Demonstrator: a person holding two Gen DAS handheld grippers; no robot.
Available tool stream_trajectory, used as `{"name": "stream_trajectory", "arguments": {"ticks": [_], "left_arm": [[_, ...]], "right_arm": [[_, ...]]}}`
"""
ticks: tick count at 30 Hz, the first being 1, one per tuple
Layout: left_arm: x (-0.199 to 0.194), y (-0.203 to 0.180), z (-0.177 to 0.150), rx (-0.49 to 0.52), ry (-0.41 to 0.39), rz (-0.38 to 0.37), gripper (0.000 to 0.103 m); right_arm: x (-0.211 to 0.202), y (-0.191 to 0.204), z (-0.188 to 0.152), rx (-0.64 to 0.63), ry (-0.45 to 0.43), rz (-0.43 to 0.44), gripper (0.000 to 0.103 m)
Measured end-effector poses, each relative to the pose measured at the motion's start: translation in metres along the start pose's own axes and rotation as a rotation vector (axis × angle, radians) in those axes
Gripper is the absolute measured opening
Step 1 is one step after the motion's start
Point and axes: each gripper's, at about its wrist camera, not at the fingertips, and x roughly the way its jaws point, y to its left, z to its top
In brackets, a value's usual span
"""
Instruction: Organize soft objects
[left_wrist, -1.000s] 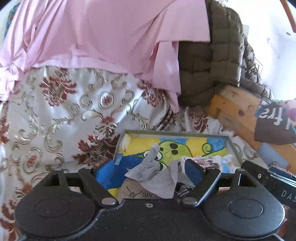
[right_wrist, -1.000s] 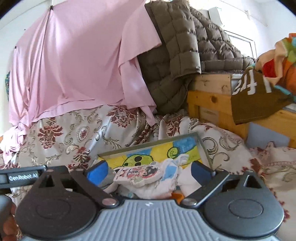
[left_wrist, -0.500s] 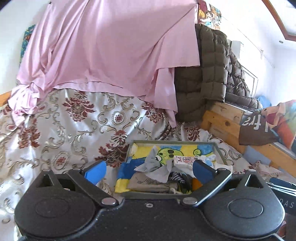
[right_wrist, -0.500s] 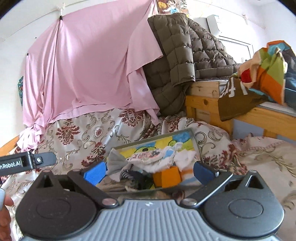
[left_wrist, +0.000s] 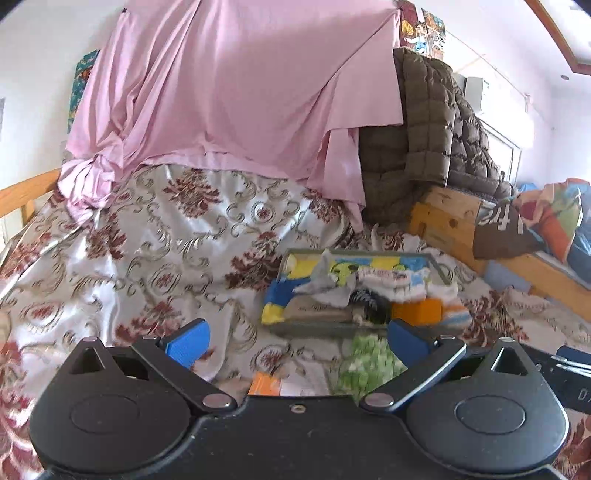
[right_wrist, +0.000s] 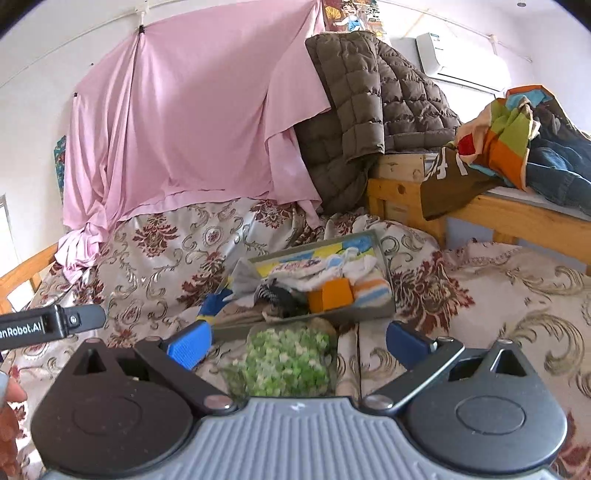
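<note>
Right now we have both grippers pulled back from the tray (right_wrist: 384, 258), which sits on the bed (left_wrist: 155, 258) among the flowered covers. Our left gripper (left_wrist: 295, 341) has its jaws wide with nothing between the pads, and our right gripper (right_wrist: 297, 343) is spread just as wide and also holds nothing. We judge that this open, backed-off stance suits picking the next loose item, since neither pair of jaws is busy.

One tray is in view, and it holds the soft things gathered so far: a grey cloth (right_wrist: 245, 282), a white sock with a printed band (right_wrist: 299, 267), a dark striped piece (right_wrist: 275, 293), an orange block (right_wrist: 330, 293) and a striped orange and white pad (right_wrist: 371, 290). They are heaped loosely against one another, probably because the tray is the collecting place for the task. The exact count of socks in the heap we cannot tell, as they overlap.

One green speckled cloth (right_wrist: 284, 362) lies on the bed just in front of the tray, outside it and between our right jaws' line of reach; it looks like the next thing to go in. A small orange and white item (left_wrist: 273, 384) shows below our left gripper, too blurred to name.

Behind, one pink sheet (left_wrist: 229, 92) hangs down, and one brown quilted jacket (right_wrist: 362, 110) is draped over a wooden frame (right_wrist: 395, 184)
</note>
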Motion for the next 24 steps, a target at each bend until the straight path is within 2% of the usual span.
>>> {"name": "stream_trajectory", "arguments": {"ticks": [14,24], "left_arm": [[-0.044,0.006,-0.053,0.061,0.066,0.05,0.102],[-0.048,0.007,-0.062,0.072,0.073,0.061,0.102]], "right_arm": [[-0.032,0.011,-0.03,-0.029,0.08,-0.035,0.103],[-0.036,0.02,-0.04,-0.068,0.111,-0.041,0.103]]}}
